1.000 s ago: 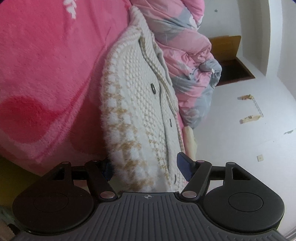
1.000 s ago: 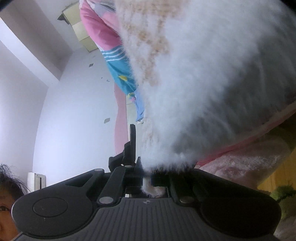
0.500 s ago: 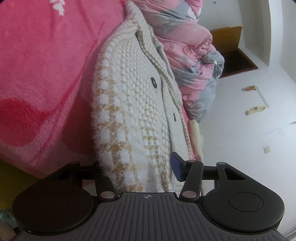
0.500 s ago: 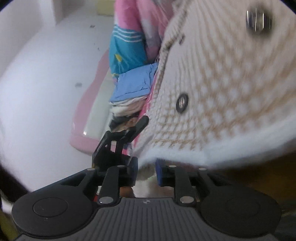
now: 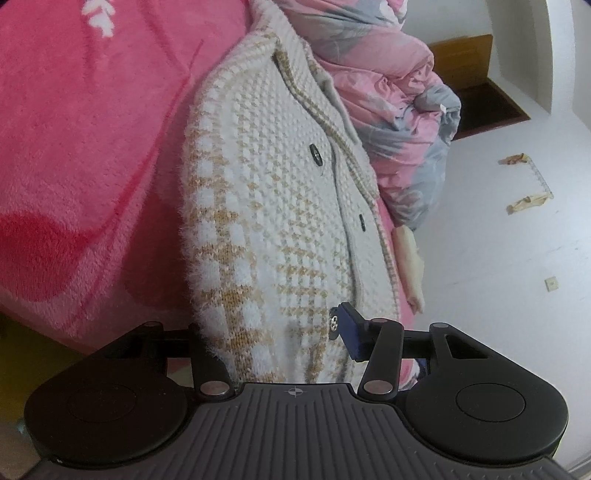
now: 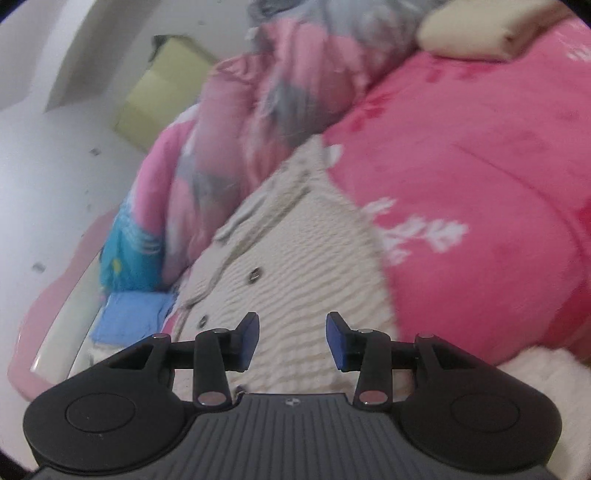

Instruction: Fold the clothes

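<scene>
So the cream and tan knit cardigan (image 5: 280, 206) is lying on the pink fleece blanket (image 5: 85, 147) on the bed, buttoned front up. The left gripper (image 5: 273, 332) has its jaws spread wide with the hem bunched between them; the left finger's buried under the fuzz, so I can't tell if it's actually pinching. The right gripper (image 6: 291, 341) hangs open over the cardigan, holding nothing. A crumpled pink and grey duvet (image 5: 391, 110) sits just beyond, with a folded beige cloth (image 6: 476, 33) at the far right.
</scene>
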Motion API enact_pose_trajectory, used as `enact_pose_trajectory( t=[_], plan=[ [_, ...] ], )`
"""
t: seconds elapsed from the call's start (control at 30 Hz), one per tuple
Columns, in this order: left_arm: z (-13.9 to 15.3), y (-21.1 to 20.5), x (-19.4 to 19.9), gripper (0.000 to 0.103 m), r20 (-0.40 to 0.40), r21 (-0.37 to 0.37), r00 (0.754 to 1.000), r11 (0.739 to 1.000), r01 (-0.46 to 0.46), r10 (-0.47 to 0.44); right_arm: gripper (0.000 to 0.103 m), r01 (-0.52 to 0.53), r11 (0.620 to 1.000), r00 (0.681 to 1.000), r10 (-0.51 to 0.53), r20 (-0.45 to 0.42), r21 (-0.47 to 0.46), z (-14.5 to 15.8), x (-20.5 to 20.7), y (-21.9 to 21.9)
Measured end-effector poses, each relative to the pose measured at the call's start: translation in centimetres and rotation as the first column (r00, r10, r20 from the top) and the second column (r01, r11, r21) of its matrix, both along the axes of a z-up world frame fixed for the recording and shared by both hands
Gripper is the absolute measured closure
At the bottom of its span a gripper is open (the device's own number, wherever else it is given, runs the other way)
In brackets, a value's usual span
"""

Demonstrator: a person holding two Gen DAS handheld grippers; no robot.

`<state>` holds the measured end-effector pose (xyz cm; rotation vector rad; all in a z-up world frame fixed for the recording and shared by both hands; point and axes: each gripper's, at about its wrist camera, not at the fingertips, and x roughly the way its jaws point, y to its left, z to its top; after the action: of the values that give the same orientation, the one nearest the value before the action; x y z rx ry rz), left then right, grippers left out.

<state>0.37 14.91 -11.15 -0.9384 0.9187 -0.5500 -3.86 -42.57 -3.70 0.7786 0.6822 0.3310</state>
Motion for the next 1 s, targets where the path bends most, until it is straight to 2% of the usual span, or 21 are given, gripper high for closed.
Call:
enact_pose_trajectory(
  t=[0.23, 0.37, 0.53, 0.67, 0.77, 0.8, 0.83, 0.93, 1.0],
  plan=[
    [0.3, -0.4, 0.1, 0.054, 0.003, 0.041, 1.000, 0.999, 0.007, -0.007, 0.061, 0.051, 0.998, 0.996, -0.048, -0.074, 0.037, -3.4, 2.0, -2.2],
    [0.4, -0.5, 0.2, 0.054, 0.003, 0.056, 1.000, 0.998, 0.016, -0.016, 0.062, 0.043, 0.996, 0.997, -0.038, -0.070, 0.075, -3.7, 0.8, -5.1],
    [0.7, -0.7, 0.3, 0.054, 0.008, 0.073, 1.000, 0.997, 0.027, -0.028, 0.062, -0.002, 0.985, 0.995, 0.020, -0.103, 0.173, -4.6, -0.4, -5.0],
    [1.0, -0.9, 0.4, 0.053, 0.017, 0.108, 0.998, 0.993, 0.054, -0.056, 0.064, -0.050, 0.979, 0.989, 0.076, -0.129, 0.197, -5.6, -0.8, -3.7],
    [1.2, -1.2, 0.3, 0.054, 0.021, 0.131, 0.996, 0.988, 0.080, -0.084, 0.069, -0.084, 0.974, 0.983, 0.116, -0.144, 0.209, -6.2, -1.0, -2.6],
    [1.2, -1.3, 0.3, 0.054, 0.021, 0.138, 0.995, 0.986, 0.089, -0.093, 0.074, -0.096, 0.972, 0.980, 0.129, -0.149, 0.213, -6.4, -1.1, -2.2],
    [1.2, -1.4, 0.2, 0.055, 0.023, 0.150, 0.995, 0.984, 0.094, -0.099, 0.084, -0.107, 0.970, 0.978, 0.143, -0.154, 0.218, -6.6, -1.2, -1.8],
    [1.6, -1.6, 0.1, 0.071, 0.031, 0.200, 0.994, 0.975, 0.099, -0.107, 0.102, -0.122, 0.971, 0.978, 0.154, -0.144, 0.208, -6.6, -1.4, -0.9],
    [2.0, -1.3, -0.1, 0.084, 0.046, 0.199, 0.994, 0.976, 0.091, -0.102, 0.103, -0.127, 0.975, 0.983, 0.148, -0.106, 0.184, -5.7, -1.8, -0.7]
  ],
)
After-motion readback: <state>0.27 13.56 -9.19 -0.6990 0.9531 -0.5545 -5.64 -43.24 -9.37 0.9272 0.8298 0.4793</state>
